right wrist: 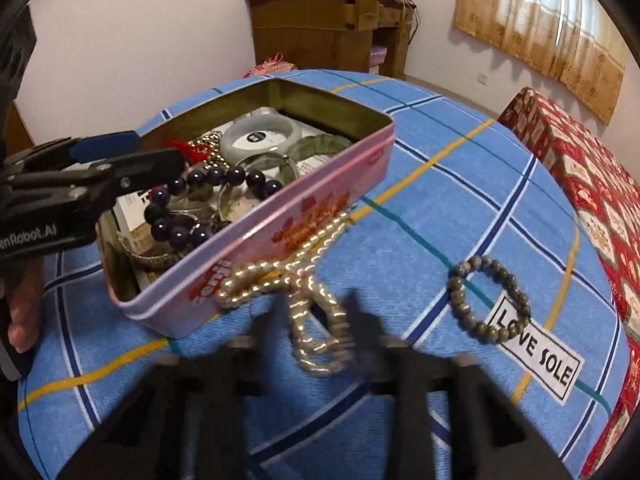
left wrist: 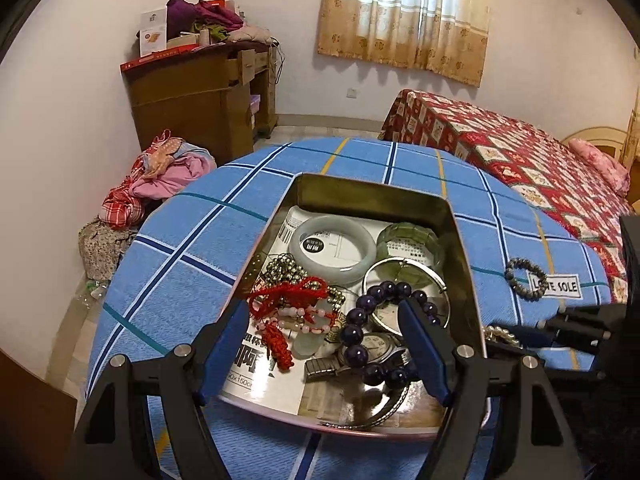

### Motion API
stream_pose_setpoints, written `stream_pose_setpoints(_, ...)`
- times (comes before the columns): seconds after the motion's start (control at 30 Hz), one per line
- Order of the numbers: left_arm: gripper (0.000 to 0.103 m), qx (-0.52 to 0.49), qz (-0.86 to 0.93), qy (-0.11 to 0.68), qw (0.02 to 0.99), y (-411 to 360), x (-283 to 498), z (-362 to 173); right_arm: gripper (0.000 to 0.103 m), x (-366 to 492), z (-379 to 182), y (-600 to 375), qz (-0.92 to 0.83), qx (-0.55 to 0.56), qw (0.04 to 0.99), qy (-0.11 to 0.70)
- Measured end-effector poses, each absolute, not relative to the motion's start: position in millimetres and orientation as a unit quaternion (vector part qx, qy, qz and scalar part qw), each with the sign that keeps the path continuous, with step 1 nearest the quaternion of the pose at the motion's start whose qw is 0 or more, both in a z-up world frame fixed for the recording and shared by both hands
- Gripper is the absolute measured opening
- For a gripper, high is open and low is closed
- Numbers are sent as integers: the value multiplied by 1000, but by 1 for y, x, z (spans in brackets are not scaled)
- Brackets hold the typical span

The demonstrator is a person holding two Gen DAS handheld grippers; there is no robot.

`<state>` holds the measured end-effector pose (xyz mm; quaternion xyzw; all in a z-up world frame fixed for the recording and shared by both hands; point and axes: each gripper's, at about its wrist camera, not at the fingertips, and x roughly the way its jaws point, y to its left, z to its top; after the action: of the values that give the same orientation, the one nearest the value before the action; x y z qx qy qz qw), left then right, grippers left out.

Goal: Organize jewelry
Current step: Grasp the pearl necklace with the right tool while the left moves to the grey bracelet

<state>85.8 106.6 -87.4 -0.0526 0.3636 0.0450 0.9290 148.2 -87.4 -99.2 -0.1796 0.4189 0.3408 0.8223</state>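
Observation:
A pink tin box (right wrist: 320,204) stands open on the blue checked cloth; its rim also shows in the left wrist view (left wrist: 464,236). Inside lie a purple bead bracelet (left wrist: 360,336), a white jade bangle (left wrist: 332,248), a green bangle (left wrist: 412,240), a red cord piece (left wrist: 280,300) and a watch (left wrist: 376,348). My left gripper (left wrist: 324,316) hangs open over the box; the purple bracelet lies against its right finger. A pearl necklace (right wrist: 308,292) lies outside against the box wall, between the blurred fingers of my right gripper (right wrist: 316,320), which stand apart around it. A grey bead bracelet (right wrist: 488,300) lies on the cloth.
A white "LOVE SOLE" label (right wrist: 536,348) is sewn on the cloth (left wrist: 192,264). A bed with a red quilt (left wrist: 520,148) stands to the right. A brown desk (left wrist: 200,96) with clutter and a pile of clothes (left wrist: 160,176) stand behind.

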Motion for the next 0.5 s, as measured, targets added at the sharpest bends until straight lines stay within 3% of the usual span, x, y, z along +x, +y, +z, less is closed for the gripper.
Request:
stream_pose_setpoints(0.17, 77, -53, 33, 358, 932, 97, 90, -77, 9, 137, -87, -99, 332, -161, 844, 389)
stream_pose_setpoints(0.5, 77, -35, -4, 351, 936, 48, 113, -52, 8, 139, -39, -165, 279, -70, 900, 327)
